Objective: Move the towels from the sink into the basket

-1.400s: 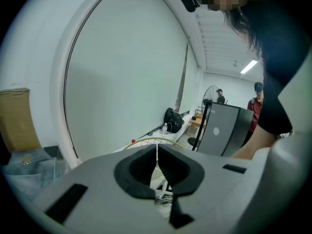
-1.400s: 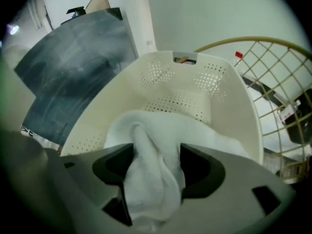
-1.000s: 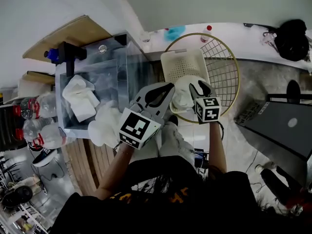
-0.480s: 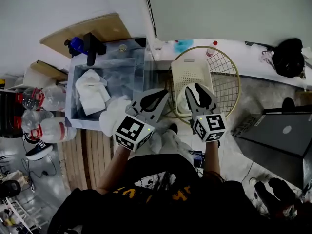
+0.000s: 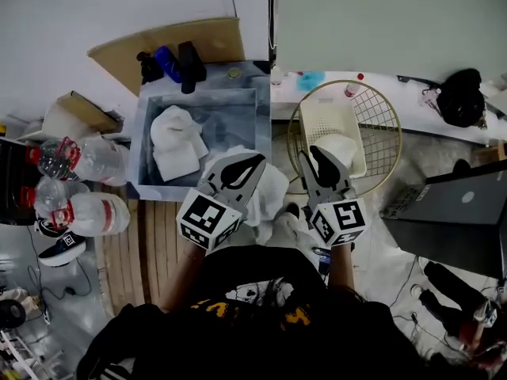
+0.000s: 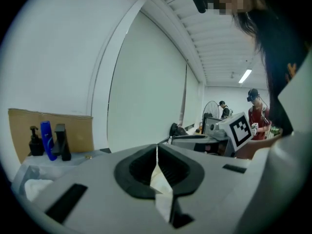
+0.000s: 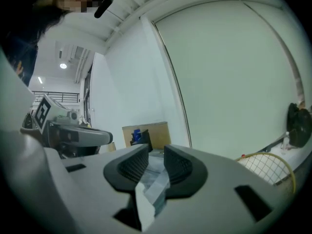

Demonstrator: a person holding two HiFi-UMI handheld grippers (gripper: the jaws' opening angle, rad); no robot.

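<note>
In the head view the steel sink [image 5: 143, 158] holds folded white towels [image 5: 176, 142]. My left gripper [image 5: 259, 160] is shut on another white towel [image 5: 270, 193], which hangs below it between the sink and the white basket [image 5: 327, 117]. In the left gripper view a thin strip of that towel [image 6: 162, 191] shows in the pinched jaws of the left gripper [image 6: 157, 150]. My right gripper [image 5: 315, 157] hovers at the basket's near side, over a towel [image 5: 342, 147] lying inside. The right gripper [image 7: 156, 154] has a narrow gap with nothing in it; its jaws have just been closing.
The basket sits on a round wire frame [image 5: 382, 125]. A black tap [image 5: 190, 55] and a blue bottle [image 5: 165, 60] stand behind the sink. Large water bottles [image 5: 85, 212] lie at the left, a grey desk [image 5: 444, 212] at the right. People stand far off in the left gripper view.
My left gripper carried its towel to the right, from the sink's front to beside the basket. My right gripper lifted off the towel in the basket and its jaws narrowed.
</note>
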